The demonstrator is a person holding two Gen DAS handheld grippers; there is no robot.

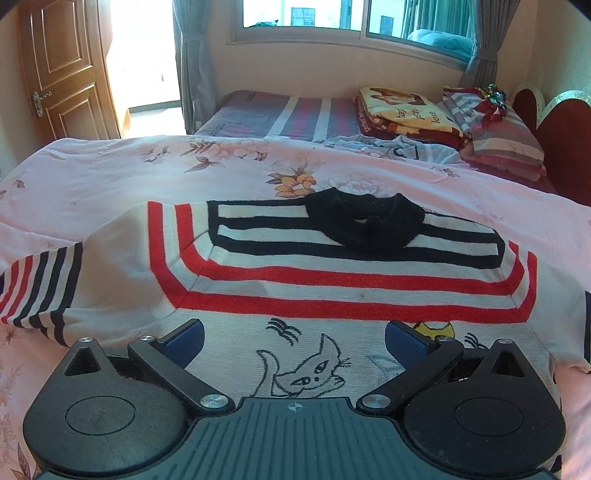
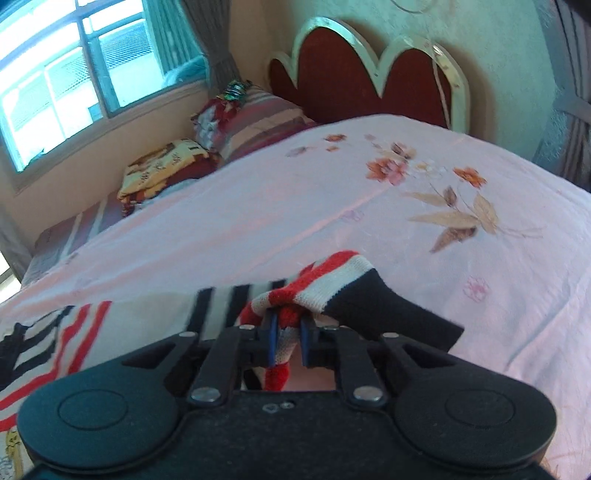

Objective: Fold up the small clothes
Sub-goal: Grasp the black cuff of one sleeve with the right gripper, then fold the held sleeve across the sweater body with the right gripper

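Observation:
A small cream sweater (image 1: 295, 266) with red and black stripes, a black collar and a cat drawing lies flat on the pink floral bedspread (image 1: 110, 173). My left gripper (image 1: 293, 341) hovers open over the sweater's chest, blue pads wide apart, nothing between them. One striped sleeve (image 1: 40, 295) lies out to the left. In the right wrist view my right gripper (image 2: 289, 332) is shut on the other sleeve's striped cuff (image 2: 325, 280), which is bunched and lifted off the bedspread (image 2: 369, 206); the sweater's body (image 2: 74, 332) lies to the left.
Folded blankets (image 1: 402, 110) and striped pillows (image 1: 506, 136) are stacked at the far right by the red headboard (image 2: 369, 77). A window (image 1: 351, 14) runs along the far wall; a wooden door (image 1: 62, 70) stands at the left.

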